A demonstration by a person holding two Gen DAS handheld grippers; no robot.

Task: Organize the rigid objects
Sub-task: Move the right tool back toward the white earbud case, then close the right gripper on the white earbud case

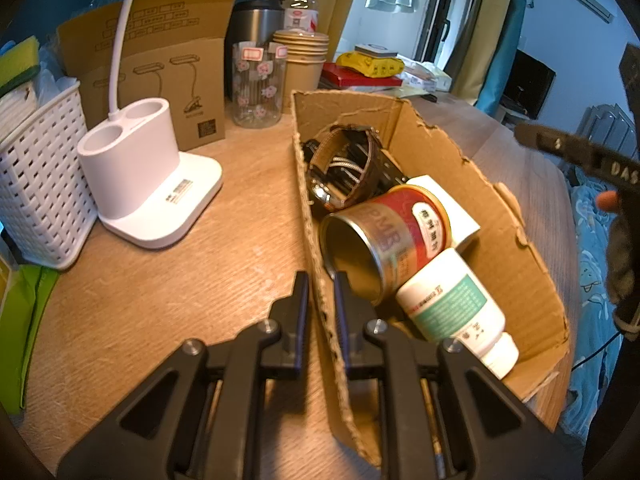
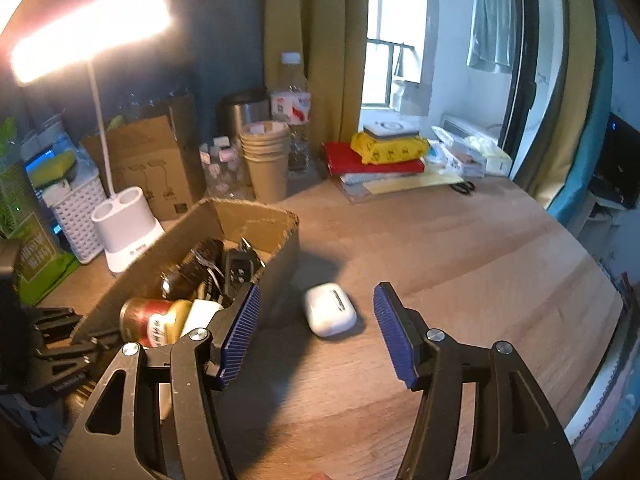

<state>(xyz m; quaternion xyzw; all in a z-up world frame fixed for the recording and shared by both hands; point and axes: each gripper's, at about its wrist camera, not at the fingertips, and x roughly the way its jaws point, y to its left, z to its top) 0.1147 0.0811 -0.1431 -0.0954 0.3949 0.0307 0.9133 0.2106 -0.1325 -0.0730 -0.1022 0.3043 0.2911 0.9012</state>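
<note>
A torn cardboard box (image 1: 516, 240) lies on the wooden desk. It holds a red and gold tin can (image 1: 384, 240), a white pill bottle (image 1: 456, 308), a watch (image 1: 344, 160), a white box and dark items. My left gripper (image 1: 321, 284) is shut on the box's left wall (image 1: 316, 264). In the right wrist view the box (image 2: 280, 248) is at left. A white earbuds case (image 2: 330, 309) lies on the desk just right of it. My right gripper (image 2: 316, 328) is open and empty, above and just short of the case.
A white lamp base (image 1: 148, 184), a white basket (image 1: 36, 184), a cardboard package (image 1: 160, 68), a flowered jar (image 1: 258, 84), stacked paper cups (image 2: 266, 156), a steel mug and a water bottle stand at the back. Books, a yellow pack (image 2: 388, 146) and scissors lie at back right.
</note>
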